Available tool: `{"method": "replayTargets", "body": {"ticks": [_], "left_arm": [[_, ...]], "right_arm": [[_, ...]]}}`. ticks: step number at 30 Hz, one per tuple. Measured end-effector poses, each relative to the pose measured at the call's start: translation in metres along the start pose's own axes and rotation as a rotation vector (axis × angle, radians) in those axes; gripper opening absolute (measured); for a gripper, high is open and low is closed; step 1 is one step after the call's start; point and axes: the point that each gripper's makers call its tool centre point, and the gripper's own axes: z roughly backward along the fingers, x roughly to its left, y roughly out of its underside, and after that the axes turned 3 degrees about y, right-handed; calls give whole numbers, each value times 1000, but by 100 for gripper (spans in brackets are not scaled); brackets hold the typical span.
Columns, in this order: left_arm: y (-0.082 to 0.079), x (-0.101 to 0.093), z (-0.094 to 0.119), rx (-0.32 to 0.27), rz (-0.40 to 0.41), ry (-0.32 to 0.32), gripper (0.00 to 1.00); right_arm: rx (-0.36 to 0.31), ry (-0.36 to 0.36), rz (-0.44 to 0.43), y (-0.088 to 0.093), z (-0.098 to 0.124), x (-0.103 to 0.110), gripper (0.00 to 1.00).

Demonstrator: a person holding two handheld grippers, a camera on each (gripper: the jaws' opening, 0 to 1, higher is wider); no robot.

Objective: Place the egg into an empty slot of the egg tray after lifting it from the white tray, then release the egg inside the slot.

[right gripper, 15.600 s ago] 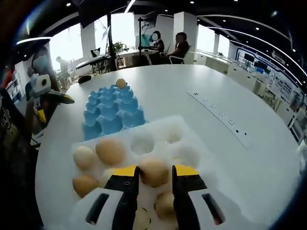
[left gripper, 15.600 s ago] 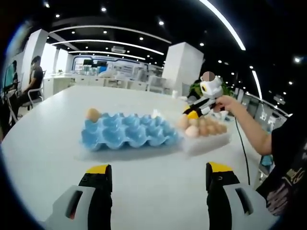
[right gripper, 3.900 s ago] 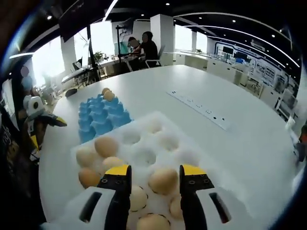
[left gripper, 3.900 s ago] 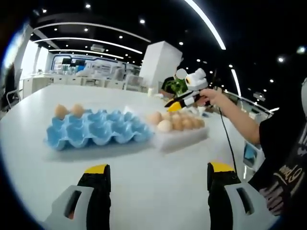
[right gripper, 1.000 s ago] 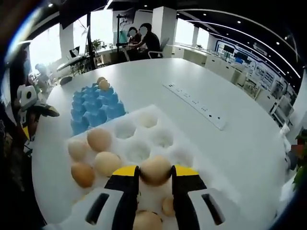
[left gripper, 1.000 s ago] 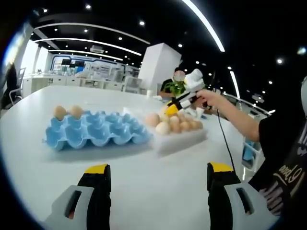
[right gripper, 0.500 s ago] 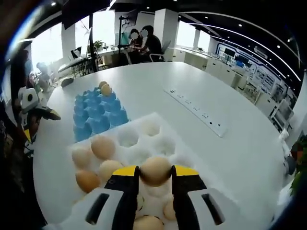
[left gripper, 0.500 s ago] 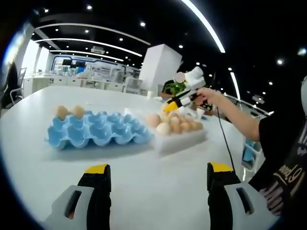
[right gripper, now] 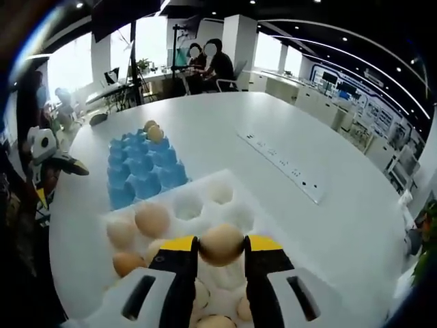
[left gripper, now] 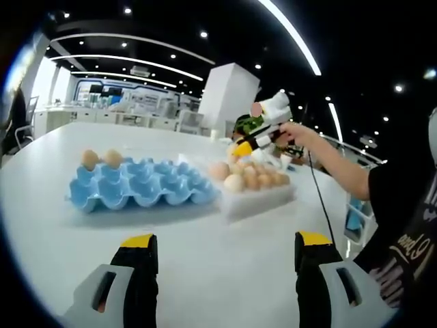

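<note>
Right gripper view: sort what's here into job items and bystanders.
Job items: egg held by right gripper; white tray; blue egg tray.

Bystanders: power strip; left gripper; seated people.

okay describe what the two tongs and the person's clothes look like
Left tongs: two black jaws capped with yellow tips, on grey bodies with slotted holes. Right tongs look the same; in the left gripper view they carry a white housing with a thin dark cable trailing. The person wears a black printed short-sleeved shirt.
</note>
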Motion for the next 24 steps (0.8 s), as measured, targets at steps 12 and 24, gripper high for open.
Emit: {"method": "replayTargets", "body": {"ticks": [12,24], "left_arm": [[1,2,3,-4,4,-7,84],[2,2,6,-9,8,-15,84]], "right_arm": [[-10,-18,17,-12,-5,13,28],[-27,-42,37,-26,-12,26,28]]}}
